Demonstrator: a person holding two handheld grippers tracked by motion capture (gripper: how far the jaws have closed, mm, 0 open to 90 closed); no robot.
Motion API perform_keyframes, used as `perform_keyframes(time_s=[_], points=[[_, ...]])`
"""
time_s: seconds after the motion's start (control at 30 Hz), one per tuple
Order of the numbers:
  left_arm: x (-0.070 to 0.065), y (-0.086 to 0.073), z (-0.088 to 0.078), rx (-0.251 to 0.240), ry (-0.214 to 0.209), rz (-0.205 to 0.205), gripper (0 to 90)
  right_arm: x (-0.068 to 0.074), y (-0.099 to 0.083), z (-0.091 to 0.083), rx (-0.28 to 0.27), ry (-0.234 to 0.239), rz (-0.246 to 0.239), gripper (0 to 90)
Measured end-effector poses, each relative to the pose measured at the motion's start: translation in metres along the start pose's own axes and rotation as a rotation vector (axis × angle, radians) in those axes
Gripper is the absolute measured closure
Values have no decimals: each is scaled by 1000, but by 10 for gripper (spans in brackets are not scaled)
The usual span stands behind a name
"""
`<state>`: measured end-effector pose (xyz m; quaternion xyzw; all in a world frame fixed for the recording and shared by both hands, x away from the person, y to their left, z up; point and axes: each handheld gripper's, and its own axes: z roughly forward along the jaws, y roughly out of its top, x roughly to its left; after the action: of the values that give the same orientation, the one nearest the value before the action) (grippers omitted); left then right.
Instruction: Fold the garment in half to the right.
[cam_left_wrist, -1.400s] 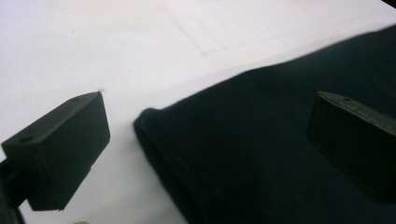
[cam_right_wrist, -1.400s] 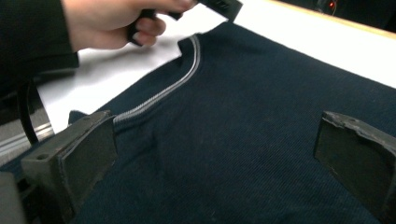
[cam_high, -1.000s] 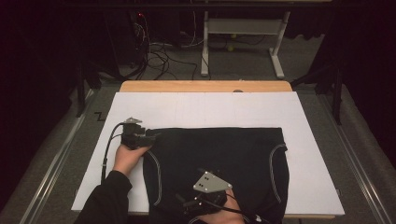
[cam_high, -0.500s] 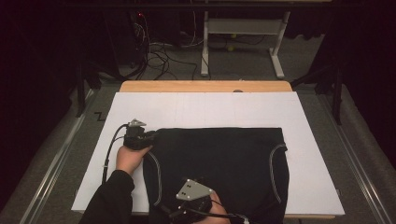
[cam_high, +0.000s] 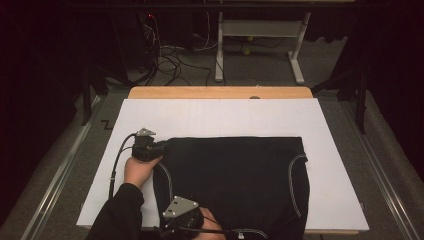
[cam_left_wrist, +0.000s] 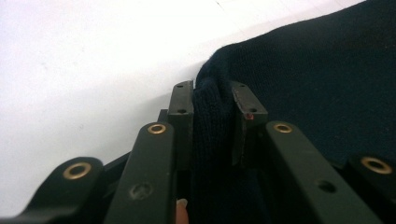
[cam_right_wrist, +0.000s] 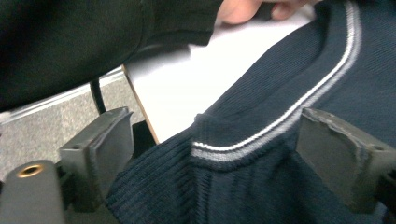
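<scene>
With my left gripper (cam_left_wrist: 212, 100) clamping the sweater (cam_high: 235, 180) corner, my right gripper's (cam_right_wrist: 210, 149) jaws, just narrowing around the striped hem (cam_right_wrist: 280, 119), must pinch squarely before lifting.

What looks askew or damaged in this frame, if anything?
Nothing looks damaged. The dark navy knitted garment with white piping lies flat on the white table cover, but its near edge overhangs the table. The left claw bunches its far-left corner.
</scene>
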<state>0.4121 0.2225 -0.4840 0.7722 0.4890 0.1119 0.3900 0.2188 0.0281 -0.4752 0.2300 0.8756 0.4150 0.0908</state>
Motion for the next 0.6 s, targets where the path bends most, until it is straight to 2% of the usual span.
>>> perform_keyframes(time_s=[0.23,0.37,0.5,0.6], points=[[-1,0,0,-4,0,6,692,6,0,14,46,-44,-6,156],[-1,-1,0,-4,1,6,692,11,-1,15,49,-99,-27,215],[-1,-1,0,-4,3,7,691,12,-2,15,59,-129,-32,263],[-1,-1,0,-4,4,7,691,13,-2,15,73,-143,-55,279]])
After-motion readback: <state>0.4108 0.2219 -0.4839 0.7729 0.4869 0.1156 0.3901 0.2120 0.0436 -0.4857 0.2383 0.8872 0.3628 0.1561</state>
